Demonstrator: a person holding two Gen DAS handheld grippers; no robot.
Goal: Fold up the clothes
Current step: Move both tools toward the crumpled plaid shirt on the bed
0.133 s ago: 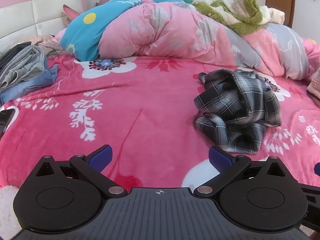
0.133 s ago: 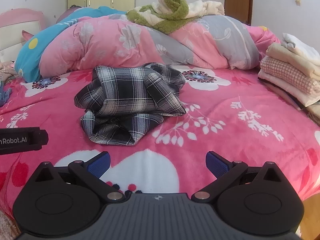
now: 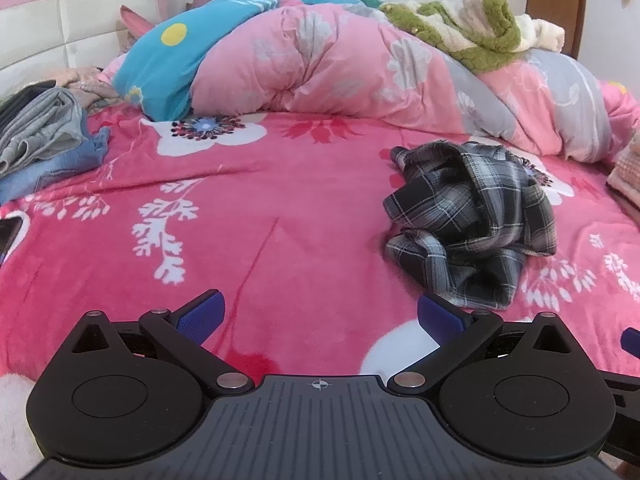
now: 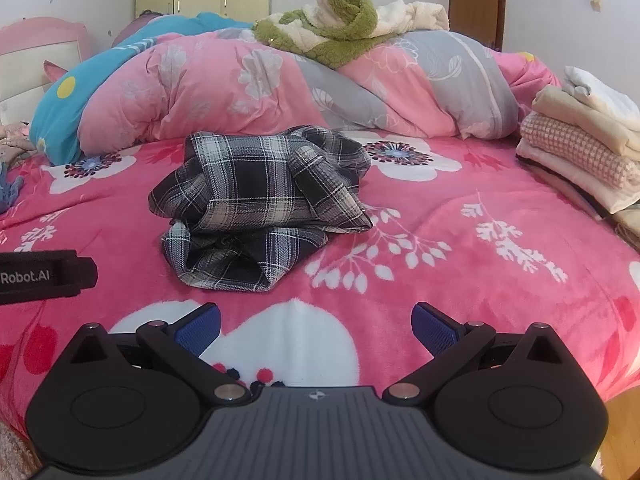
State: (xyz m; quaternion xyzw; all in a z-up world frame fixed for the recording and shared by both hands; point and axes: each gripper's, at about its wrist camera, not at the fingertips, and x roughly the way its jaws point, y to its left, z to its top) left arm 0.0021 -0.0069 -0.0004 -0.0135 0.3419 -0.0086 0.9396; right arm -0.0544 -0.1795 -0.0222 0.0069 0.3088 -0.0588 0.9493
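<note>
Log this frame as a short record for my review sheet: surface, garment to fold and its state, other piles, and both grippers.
surface: pink floral blanket on a bed
garment: plaid shirt, crumpled in a heap, not yet folded
folded stack: folded clothes at the right edge
unfolded pile: grey and denim clothes at the left edge
behind: pink duvet, bunched up
left gripper: jaws open, empty
right gripper: jaws open, empty, short of the shirt

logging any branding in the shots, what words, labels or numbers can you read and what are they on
"Robot.AI": white letters on the black body of the left tool, seen at the left edge of the right wrist view. The frame cuts the word off at its start, so more letters may come before it.
No other text: the plaid garment, the pink blanket and the folded stack show no readable label.
</note>
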